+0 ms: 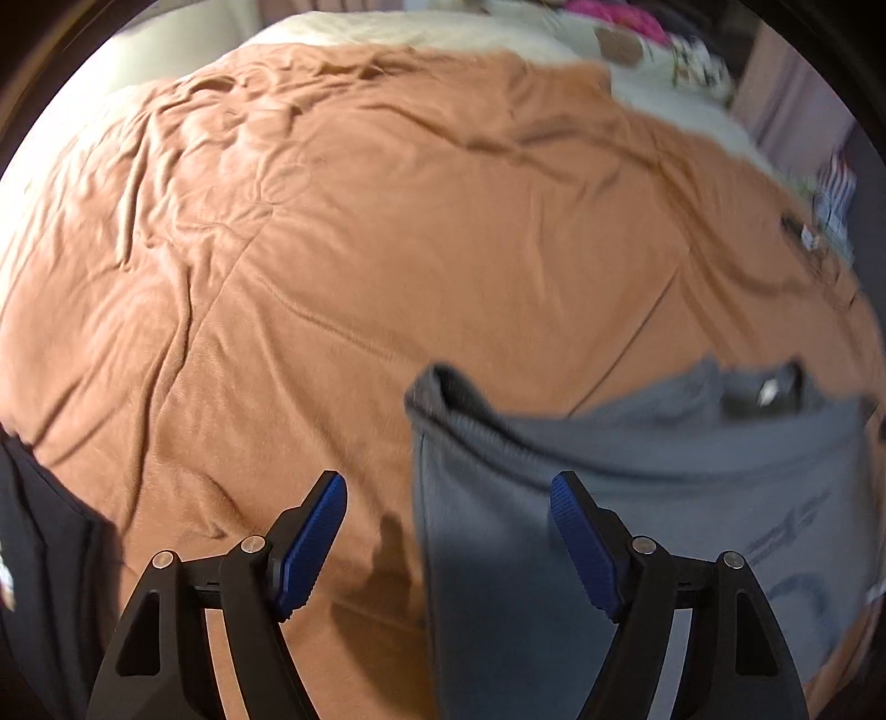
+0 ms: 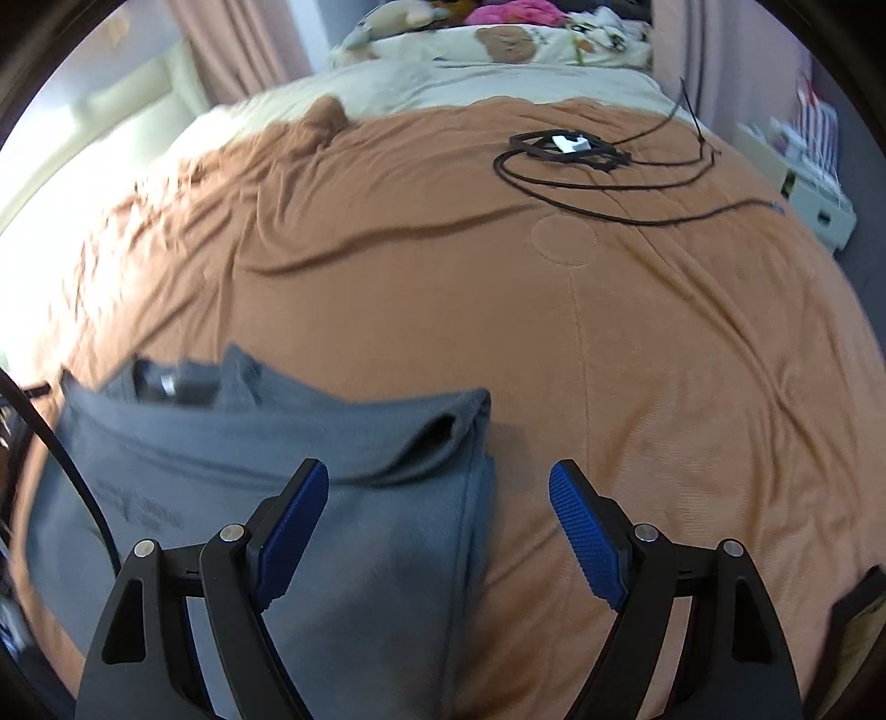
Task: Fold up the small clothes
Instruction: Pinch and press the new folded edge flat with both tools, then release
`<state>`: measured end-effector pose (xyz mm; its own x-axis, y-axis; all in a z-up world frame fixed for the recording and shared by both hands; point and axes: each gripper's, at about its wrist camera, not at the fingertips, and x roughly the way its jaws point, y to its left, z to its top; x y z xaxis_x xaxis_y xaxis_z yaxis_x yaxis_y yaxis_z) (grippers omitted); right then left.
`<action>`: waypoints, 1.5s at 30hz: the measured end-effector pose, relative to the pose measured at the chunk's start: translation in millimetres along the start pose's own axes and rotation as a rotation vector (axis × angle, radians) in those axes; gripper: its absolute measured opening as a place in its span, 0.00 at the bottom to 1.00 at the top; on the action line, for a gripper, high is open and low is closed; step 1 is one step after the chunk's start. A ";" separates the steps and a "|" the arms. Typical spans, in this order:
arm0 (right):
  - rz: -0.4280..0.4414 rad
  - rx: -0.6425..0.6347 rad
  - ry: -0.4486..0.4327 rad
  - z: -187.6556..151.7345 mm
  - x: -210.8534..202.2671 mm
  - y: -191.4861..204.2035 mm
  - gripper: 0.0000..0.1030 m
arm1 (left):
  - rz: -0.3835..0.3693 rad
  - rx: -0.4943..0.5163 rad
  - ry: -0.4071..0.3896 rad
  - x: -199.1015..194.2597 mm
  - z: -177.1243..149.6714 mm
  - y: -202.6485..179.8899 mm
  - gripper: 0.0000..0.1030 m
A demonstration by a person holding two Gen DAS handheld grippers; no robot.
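Observation:
A grey garment lies partly folded on the orange bedspread, filling the lower right of the left wrist view. My left gripper hangs open over the garment's left edge, with nothing between its blue pads. In the right wrist view the same grey garment lies at the lower left, with a print near its left side. The right gripper is open above the garment's right edge and folded sleeve, its pads apart from the cloth.
A black cable and a small black frame lie on the orange bedspread at the far right. Pillows and soft toys sit at the bed's head. Dark clothing shows at the lower left. Curtains and a shelf stand beside the bed.

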<state>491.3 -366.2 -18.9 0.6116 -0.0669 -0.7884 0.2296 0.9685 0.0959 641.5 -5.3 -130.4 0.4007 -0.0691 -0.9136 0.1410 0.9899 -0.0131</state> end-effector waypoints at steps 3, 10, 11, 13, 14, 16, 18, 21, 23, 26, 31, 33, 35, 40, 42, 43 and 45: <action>-0.045 -0.066 0.036 0.4 7.2 11.8 0.79 | 0.057 0.054 0.035 12.4 -6.5 -5.2 0.75; -0.168 -0.212 0.152 -3.7 45.0 38.6 0.79 | 0.190 0.153 0.076 43.2 -3.9 -16.2 0.75; -0.176 -0.216 0.156 -2.3 48.4 39.6 0.79 | 0.197 0.153 0.071 45.1 -0.4 -16.2 0.75; -0.191 -0.208 0.151 7.0 57.4 43.0 0.79 | 0.214 0.151 0.059 49.7 9.0 -17.0 0.75; -0.202 -0.200 0.146 12.7 60.6 44.1 0.79 | 0.219 0.148 0.055 52.0 13.9 -16.9 0.75; -0.226 -0.193 0.140 21.0 66.4 44.6 0.79 | 0.229 0.136 0.051 56.8 25.7 -17.4 0.75; -0.237 -0.198 0.141 30.9 76.4 46.7 0.79 | 0.235 0.121 0.048 60.4 34.4 -16.8 0.75; -0.225 -0.167 0.139 44.6 90.7 39.3 0.79 | 0.249 0.094 0.041 65.5 44.4 -14.6 0.75; -0.223 -0.135 0.133 54.1 98.5 30.5 0.79 | 0.258 0.075 0.038 71.0 49.9 -12.8 0.75; -0.249 -0.073 0.122 65.8 109.6 19.7 0.79 | 0.246 0.035 0.032 72.9 53.5 -8.4 0.75; -0.247 0.071 0.075 76.9 112.2 -9.5 0.76 | 0.185 -0.018 -0.003 59.6 52.5 5.1 0.71; -0.198 0.101 0.057 75.3 107.6 -17.2 0.71 | 0.149 -0.051 -0.017 52.7 51.3 14.7 0.68; -0.170 0.101 0.048 70.2 102.0 -18.9 0.69 | 0.109 -0.086 -0.031 45.3 49.0 25.3 0.66; -0.026 0.085 0.058 57.7 98.7 -24.0 0.67 | 0.053 -0.063 -0.024 40.0 42.6 29.0 0.62; -0.028 0.035 0.064 53.6 101.5 -19.7 0.65 | 0.044 -0.065 -0.011 42.4 40.5 28.6 0.52; -0.030 0.018 0.072 52.3 104.2 -18.0 0.62 | 0.036 -0.071 -0.004 44.5 39.3 27.6 0.50; -0.018 0.015 0.096 50.0 112.0 -15.9 0.49 | 0.041 -0.072 -0.002 48.9 39.4 23.5 0.49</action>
<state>594.1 -401.1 -78.4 0.5323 -0.0604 -0.8444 0.2513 0.9638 0.0895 700.1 9.7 -159.4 0.4063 -0.0282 -0.9133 0.0585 0.9983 -0.0048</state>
